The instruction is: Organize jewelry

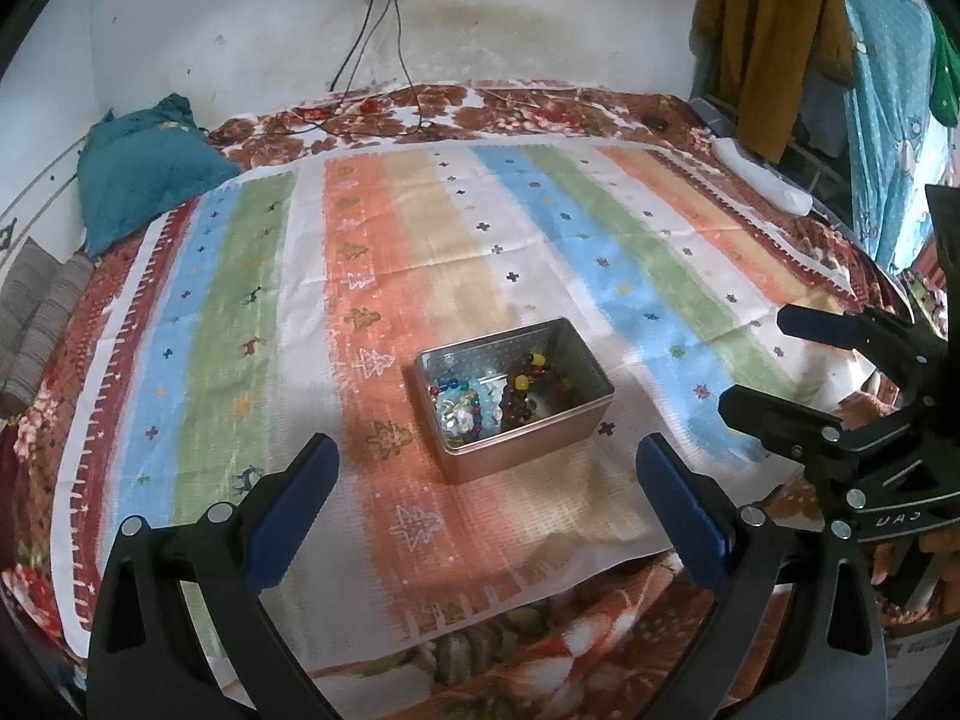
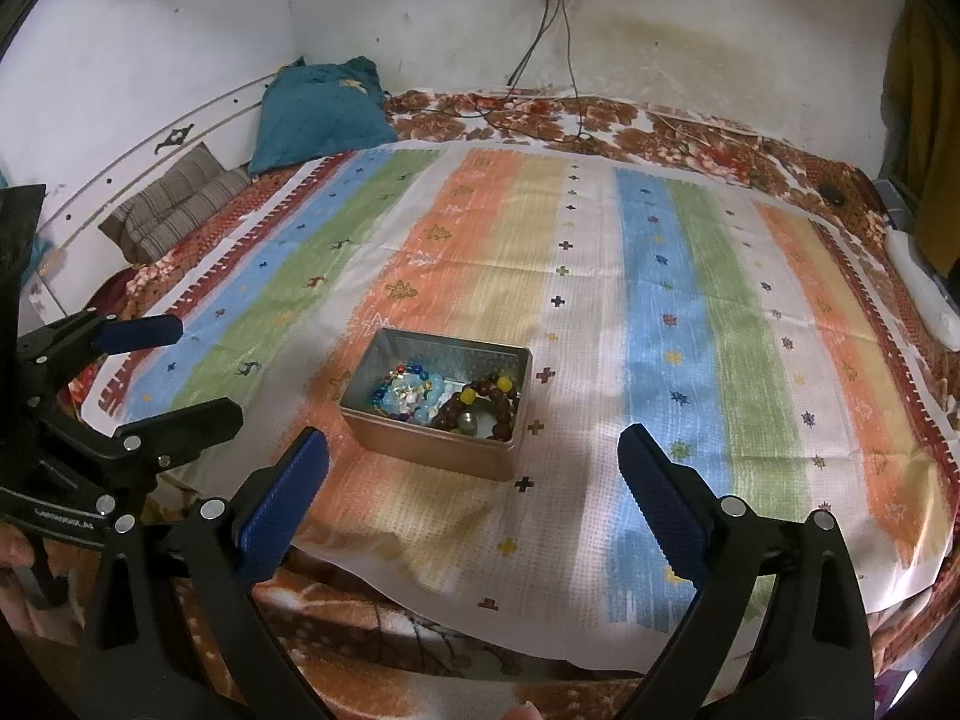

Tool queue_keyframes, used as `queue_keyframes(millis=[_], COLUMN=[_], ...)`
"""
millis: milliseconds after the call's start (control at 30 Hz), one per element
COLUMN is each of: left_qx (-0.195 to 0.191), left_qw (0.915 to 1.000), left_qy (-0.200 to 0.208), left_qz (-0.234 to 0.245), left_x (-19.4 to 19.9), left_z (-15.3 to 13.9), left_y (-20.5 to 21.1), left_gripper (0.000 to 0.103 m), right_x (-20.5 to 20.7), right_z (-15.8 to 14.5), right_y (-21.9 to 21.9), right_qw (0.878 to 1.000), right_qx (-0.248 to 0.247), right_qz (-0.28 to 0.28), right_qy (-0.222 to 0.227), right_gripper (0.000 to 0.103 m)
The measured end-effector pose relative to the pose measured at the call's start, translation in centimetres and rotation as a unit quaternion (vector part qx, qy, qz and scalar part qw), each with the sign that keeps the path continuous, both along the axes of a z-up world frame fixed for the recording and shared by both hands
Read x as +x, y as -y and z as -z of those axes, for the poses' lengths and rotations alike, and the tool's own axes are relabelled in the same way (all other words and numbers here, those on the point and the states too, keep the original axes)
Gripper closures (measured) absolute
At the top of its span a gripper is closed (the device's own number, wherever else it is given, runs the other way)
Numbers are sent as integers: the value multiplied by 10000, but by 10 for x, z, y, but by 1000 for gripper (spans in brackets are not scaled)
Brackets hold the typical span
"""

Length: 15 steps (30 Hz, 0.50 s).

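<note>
An open metal tin (image 1: 528, 444) stands on the striped cloth, and also shows in the right wrist view (image 2: 438, 450). It holds a brown bead bracelet (image 1: 528, 396) (image 2: 480, 408) and a blue and clear bead bracelet (image 1: 462, 414) (image 2: 408, 396). My left gripper (image 1: 486, 456) is open and empty, held just short of the tin. It shows at the left of the right wrist view (image 2: 198, 366). My right gripper (image 2: 474, 450) is open and empty, near the tin's front right. It shows at the right of the left wrist view (image 1: 762, 360).
The striped cloth (image 2: 660, 330) covers a bed with a floral sheet (image 1: 420, 114). A teal pillow (image 2: 318, 114) and a grey striped cushion (image 2: 174, 204) lie at the far left. Cables (image 1: 372, 60) hang from a wall socket. Clothes (image 1: 774, 42) hang at the right.
</note>
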State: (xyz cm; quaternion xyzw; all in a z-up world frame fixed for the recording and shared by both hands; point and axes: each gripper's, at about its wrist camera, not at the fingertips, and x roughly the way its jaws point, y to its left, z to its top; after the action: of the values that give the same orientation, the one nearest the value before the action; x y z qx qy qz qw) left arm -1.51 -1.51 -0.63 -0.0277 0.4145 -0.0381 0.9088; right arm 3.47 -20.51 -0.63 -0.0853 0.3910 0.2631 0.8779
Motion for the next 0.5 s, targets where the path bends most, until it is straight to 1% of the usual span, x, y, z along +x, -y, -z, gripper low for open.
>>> queue_keyframes(millis=[500], left_qx=[-98], left_qw=[10000], left_qy=[-1], left_qz=[19], left_x=[0], left_z=[0], left_y=[-2], left_gripper=[6], right_x=[-1], right_z=[1], right_y=[1], right_qw=[10000], right_qx=[-40], right_qz=[-13], right_qy=[-13], right_gripper=[5])
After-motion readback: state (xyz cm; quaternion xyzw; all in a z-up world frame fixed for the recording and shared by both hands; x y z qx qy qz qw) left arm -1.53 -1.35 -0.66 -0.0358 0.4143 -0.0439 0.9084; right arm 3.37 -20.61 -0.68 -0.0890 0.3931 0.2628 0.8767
